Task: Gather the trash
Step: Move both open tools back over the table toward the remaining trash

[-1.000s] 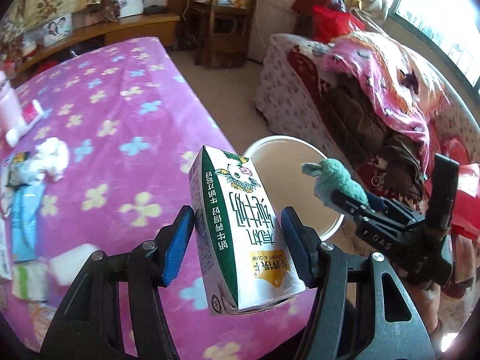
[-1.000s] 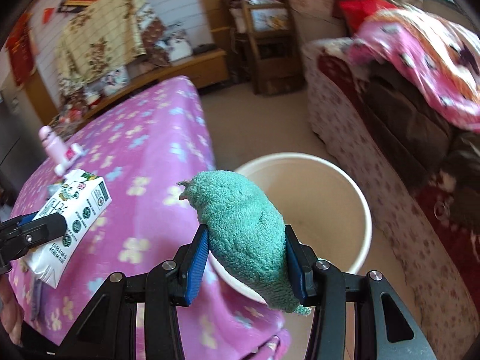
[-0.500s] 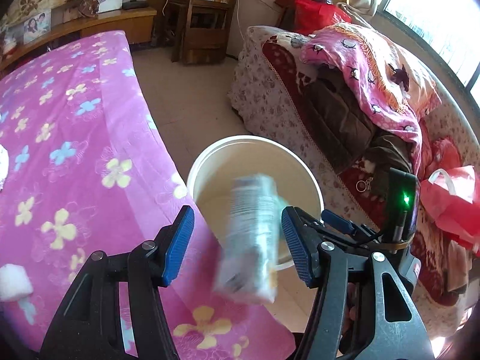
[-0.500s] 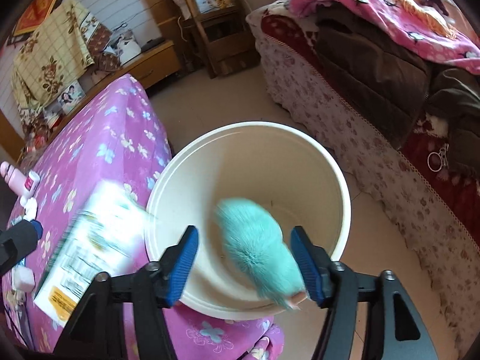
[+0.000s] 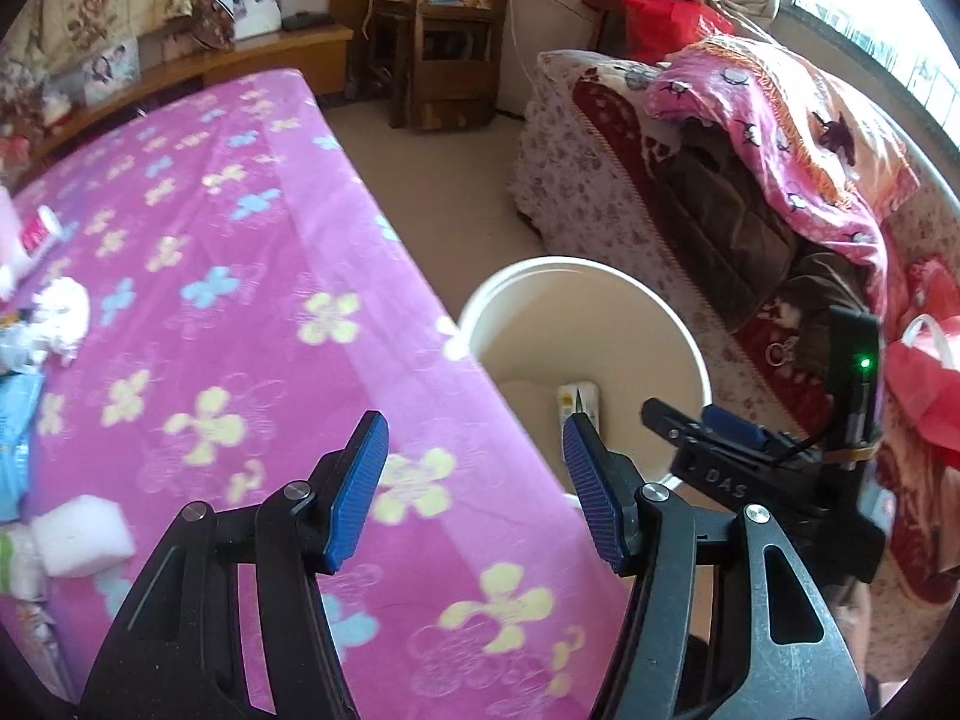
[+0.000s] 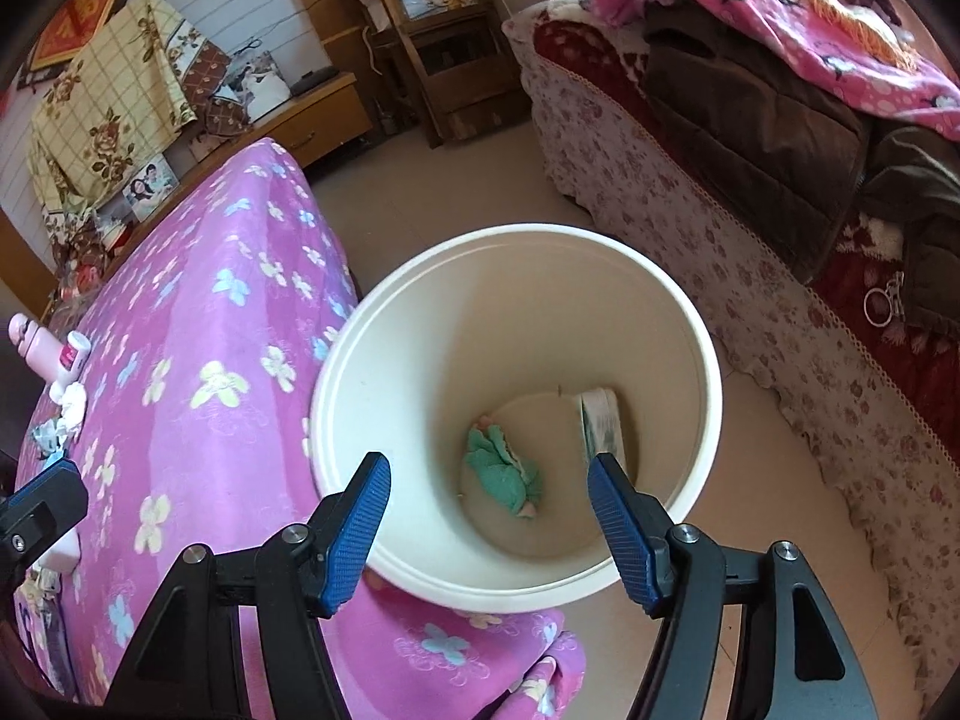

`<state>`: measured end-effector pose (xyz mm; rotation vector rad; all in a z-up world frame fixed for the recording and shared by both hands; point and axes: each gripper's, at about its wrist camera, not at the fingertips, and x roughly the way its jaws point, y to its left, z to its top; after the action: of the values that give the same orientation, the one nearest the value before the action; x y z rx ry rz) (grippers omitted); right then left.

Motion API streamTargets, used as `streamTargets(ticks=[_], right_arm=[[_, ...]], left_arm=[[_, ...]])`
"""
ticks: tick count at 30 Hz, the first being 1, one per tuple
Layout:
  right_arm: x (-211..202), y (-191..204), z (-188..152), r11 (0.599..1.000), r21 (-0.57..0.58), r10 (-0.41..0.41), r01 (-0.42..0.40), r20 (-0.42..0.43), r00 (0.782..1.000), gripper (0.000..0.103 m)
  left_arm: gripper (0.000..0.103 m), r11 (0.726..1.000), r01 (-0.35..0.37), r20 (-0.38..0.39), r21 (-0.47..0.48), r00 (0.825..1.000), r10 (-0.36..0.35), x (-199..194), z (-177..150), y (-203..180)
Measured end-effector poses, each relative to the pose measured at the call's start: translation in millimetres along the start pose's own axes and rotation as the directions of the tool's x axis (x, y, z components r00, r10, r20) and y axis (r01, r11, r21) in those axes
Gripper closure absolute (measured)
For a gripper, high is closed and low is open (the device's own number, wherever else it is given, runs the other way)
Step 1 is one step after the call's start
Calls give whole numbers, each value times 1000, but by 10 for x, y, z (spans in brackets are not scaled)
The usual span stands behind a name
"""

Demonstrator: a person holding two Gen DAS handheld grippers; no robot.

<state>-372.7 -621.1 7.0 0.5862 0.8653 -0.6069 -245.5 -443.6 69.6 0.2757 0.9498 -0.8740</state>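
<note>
- Right wrist view: one white bucket (image 6: 690, 324) stands on the floor, its rim touching the edge of the pink bedspread (image 6: 198, 360); two pieces of trash lie on its bottom, one green cloth (image 6: 504, 471) and one carton (image 6: 600, 426) leaning against the inner wall.
- Right gripper (image 6: 489, 516) hangs over the bucket's near rim, its jaws apart with nothing between them; they have just been opening, and the cloth they clamped a second ago now lies in the bucket.
- Left gripper (image 5: 474, 492) sits over the bedspread's edge just beside the bucket, jaws apart and empty; the carton it held a second ago is down in the bucket (image 5: 636, 282), one end (image 5: 579, 399) showing past the right pad.
- Two grippers in all, side by side and not touching; the right gripper (image 5: 720, 456) shows at the left view's right side.
- Left on the bedspread (image 5: 240, 276), well away from the bucket: one white foam block (image 5: 81, 534), one crumpled tissue (image 5: 63, 312), one blue packet (image 5: 15, 432), one pink bottle (image 6: 42, 348); other bits at the far left edge are too cropped to count.
- Bare floor (image 6: 420, 204) runs between the bedspread and the sofa (image 6: 690, 192); the bucket fills much of that gap, with open floor beyond it.
</note>
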Motion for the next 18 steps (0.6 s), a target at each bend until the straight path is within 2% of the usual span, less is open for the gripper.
streamTargets(ticks=[8, 10, 18], right_arm=[[-248, 369, -42, 998, -64, 12, -10, 37, 999, 36], [-332, 502, -58, 996, -86, 15, -11, 51, 999, 31], [-592, 1062, -153, 984, -169, 70, -55, 83, 994, 31]], left_arm=[[44, 997, -69, 48, -14, 996, 70, -263, -130, 219], [44, 996, -82, 59, -21, 995, 84, -350, -170, 286], [43, 990, -121, 104, -70, 986, 128, -741, -306, 640]])
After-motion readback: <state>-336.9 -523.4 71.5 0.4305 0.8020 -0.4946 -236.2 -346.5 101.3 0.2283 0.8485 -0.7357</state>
